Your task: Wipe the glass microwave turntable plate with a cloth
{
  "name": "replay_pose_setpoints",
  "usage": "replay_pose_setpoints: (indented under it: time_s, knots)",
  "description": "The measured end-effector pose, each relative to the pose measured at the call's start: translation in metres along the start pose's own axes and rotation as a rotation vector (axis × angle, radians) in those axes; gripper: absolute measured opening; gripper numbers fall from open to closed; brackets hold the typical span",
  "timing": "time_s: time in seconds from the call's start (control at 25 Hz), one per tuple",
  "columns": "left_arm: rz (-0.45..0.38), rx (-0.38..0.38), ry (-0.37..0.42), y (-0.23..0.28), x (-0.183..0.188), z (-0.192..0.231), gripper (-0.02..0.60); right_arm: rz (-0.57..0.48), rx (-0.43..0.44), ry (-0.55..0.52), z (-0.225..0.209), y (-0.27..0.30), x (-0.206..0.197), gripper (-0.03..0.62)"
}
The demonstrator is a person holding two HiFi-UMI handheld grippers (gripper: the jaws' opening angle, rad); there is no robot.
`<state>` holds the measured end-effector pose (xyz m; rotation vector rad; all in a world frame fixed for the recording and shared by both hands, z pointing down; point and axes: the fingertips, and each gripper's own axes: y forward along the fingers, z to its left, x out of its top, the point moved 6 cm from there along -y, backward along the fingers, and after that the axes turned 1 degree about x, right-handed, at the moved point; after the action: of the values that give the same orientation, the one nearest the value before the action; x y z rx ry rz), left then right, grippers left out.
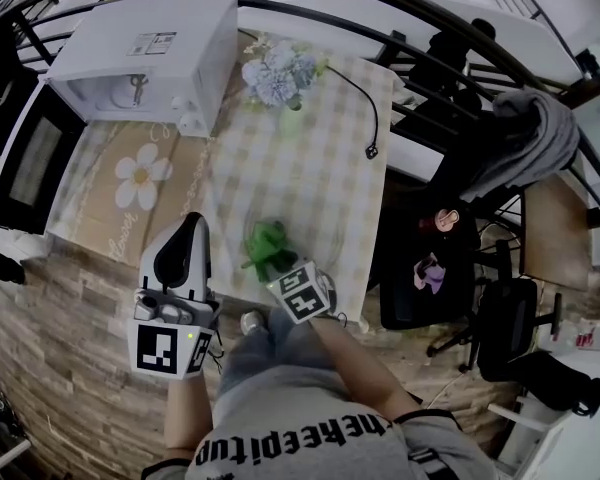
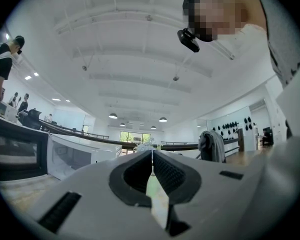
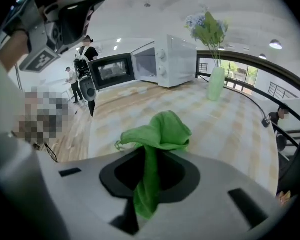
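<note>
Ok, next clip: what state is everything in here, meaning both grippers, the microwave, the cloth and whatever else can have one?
Left gripper: shut, empty.
Right gripper: shut on the cloth.
Crumpled green cloth: pinched, bunched above the jaws.
White box microwave: open.
Black-framed microwave door: swung wide.
Pale green vase of flowers: upright on the checked tablecloth.
Black cable: plug end loose on the tablecloth.

Cloth (image 3: 157,134): bright green, plain. Microwave (image 1: 145,53): white; its door (image 1: 30,163) black. Tablecloth (image 1: 310,178): beige/white checks. Mat (image 1: 100,198): tan w/ white daisy, yellow centre. Flowers (image 1: 275,73): pale blue-white. Vase (image 1: 292,120): lt green. Jacket (image 1: 535,133): grey. Floor (image 1: 70,338): brown wood-plank pattern.
</note>
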<state>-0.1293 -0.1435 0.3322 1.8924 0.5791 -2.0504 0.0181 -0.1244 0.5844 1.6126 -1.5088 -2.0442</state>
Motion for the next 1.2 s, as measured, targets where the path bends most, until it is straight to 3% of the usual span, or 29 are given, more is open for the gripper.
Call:
replay_pose_setpoints:
  time_s: [0.88,1.08,1.2]
  knots:
    - [-0.008,-0.051,0.004,0.008,0.003,-0.016,0.011,-0.014,-0.278,0.253,-0.124,-0.05,-0.051,0.063]
    - [-0.011,-0.06,0.004,0.005,0.005,-0.02,0.011,-0.023,-0.285,0.27,-0.124,-0.057,-0.049,0.063]
    - [-0.013,-0.065,0.0,0.004,0.005,-0.022,0.011,-0.057,-0.237,0.255,-0.105,-0.064,-0.037,0.061]
